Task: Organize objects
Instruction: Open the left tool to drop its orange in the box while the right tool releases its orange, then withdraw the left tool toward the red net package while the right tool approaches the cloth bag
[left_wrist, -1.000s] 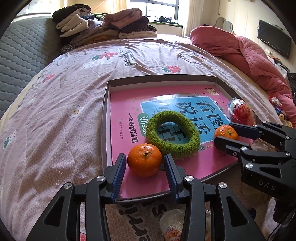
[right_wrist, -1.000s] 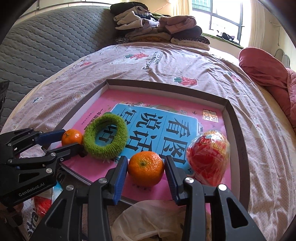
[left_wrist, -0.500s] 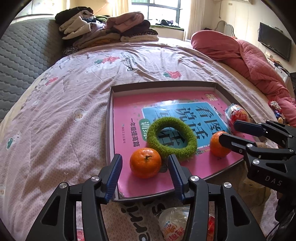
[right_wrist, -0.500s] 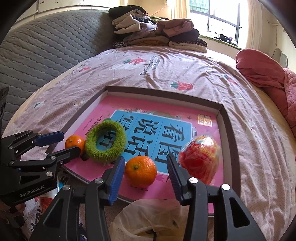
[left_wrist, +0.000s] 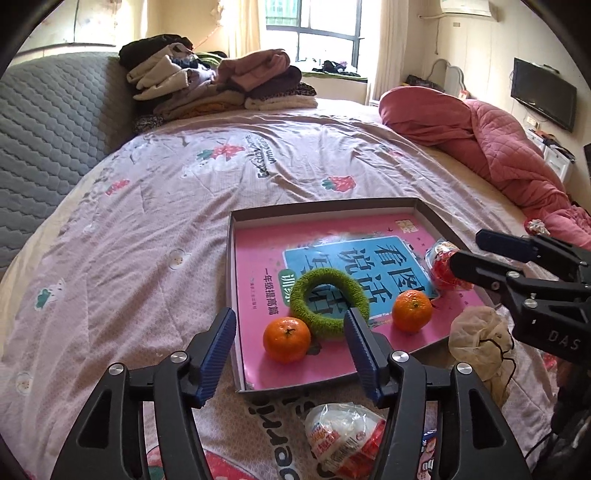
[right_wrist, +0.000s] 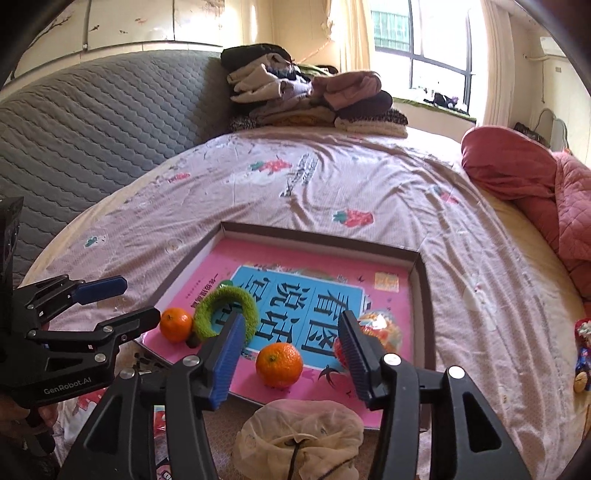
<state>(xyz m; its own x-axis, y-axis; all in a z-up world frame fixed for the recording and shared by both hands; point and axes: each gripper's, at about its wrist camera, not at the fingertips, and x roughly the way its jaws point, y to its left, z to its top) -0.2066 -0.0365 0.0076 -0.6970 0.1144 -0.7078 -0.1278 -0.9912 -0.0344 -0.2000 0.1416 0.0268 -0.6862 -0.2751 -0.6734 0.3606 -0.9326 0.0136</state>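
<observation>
A shallow grey box (left_wrist: 321, 206) lies on the bed with a pink book (left_wrist: 258, 258) inside it. On the book rest two oranges, a green fuzzy ring (left_wrist: 328, 302) and a red wrapped snack (left_wrist: 441, 266). My left gripper (left_wrist: 289, 314) hovers above the left orange (left_wrist: 286, 339). Its jaws are opening and the pads are clear of the fruit. My right gripper (right_wrist: 291, 319) hangs over the right orange (right_wrist: 279, 364); its jaws are opening too, and nothing is gripped. Each gripper shows in the other view: the right gripper (left_wrist: 467, 249) and the left gripper (right_wrist: 140, 301).
A crumpled beige bag (right_wrist: 299, 432) and a snack packet (left_wrist: 343, 439) lie in front of the box. Folded clothes (left_wrist: 221, 88) are piled at the far end of the bed by a grey headboard (left_wrist: 48, 129). A pink quilt (left_wrist: 498, 147) is heaped at the right.
Both grippers have risen and drawn back from the oranges while their jaws spread wider. The two oranges stay where they lay on the book.
</observation>
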